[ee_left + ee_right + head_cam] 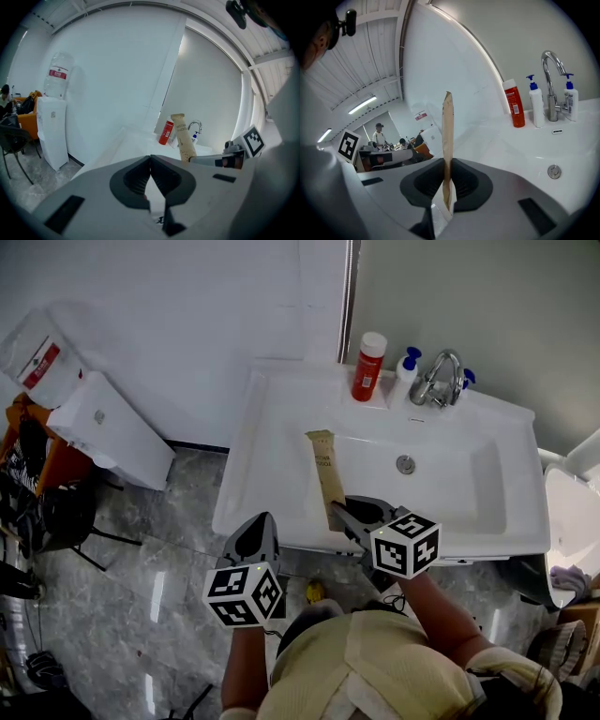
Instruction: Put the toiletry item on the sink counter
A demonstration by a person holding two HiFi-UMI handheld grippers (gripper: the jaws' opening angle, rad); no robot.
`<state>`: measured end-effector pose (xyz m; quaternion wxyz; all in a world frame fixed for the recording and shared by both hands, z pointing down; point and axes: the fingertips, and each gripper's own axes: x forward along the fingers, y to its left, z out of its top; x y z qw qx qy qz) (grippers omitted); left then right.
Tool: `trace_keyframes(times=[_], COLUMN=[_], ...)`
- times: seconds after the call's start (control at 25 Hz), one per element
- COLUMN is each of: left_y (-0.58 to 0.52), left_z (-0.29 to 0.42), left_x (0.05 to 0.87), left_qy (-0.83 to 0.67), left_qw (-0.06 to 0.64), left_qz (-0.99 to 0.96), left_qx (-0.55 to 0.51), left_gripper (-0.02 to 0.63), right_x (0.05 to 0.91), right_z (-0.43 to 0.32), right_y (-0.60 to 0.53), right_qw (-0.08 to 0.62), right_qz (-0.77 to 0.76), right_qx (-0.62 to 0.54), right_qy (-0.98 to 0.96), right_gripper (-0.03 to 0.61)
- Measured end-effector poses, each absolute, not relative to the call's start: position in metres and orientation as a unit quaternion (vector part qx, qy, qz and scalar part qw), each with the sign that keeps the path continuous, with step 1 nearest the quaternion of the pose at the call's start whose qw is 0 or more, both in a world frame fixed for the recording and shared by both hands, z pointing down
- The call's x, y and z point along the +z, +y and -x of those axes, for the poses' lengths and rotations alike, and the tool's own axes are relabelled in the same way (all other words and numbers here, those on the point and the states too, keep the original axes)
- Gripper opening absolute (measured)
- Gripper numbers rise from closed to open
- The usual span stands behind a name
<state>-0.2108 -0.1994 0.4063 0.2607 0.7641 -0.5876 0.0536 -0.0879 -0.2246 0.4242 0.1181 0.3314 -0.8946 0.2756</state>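
Now the right tool (352, 511) grips the near end of a flat tan packet (324, 468), its jaws narrow on the thin card. In the head view the packet sits at the frame's centre. It reaches from the tool toward the top of the frame, over the left part of the white basin (450, 493); whether it touches the basin I cannot tell. The left tool (265, 518), lower left of centre, has its jaws together on nothing, at the front edge of the surface (267, 418). A red bottle (368, 367), a pump bottle (405, 371) and a tap (441, 379) stand at the surface's back, top centre.
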Motion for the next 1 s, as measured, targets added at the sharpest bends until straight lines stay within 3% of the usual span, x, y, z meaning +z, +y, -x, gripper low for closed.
trace_keyframes(times=[1.0], left_y=[-0.254], left_z=[0.24], left_x=[0.422], left_qy=[-0.615], left_qw=[0.271], left_qz=[-0.739], left_qx=[0.051], left_gripper=[0.038], right_x=[0.455], right_z=[0.136], right_y=[-0.283], right_qw=[0.154], right_qz=[-0.299], right_qx=[0.287], right_qy=[-0.897], right_gripper=[0.063])
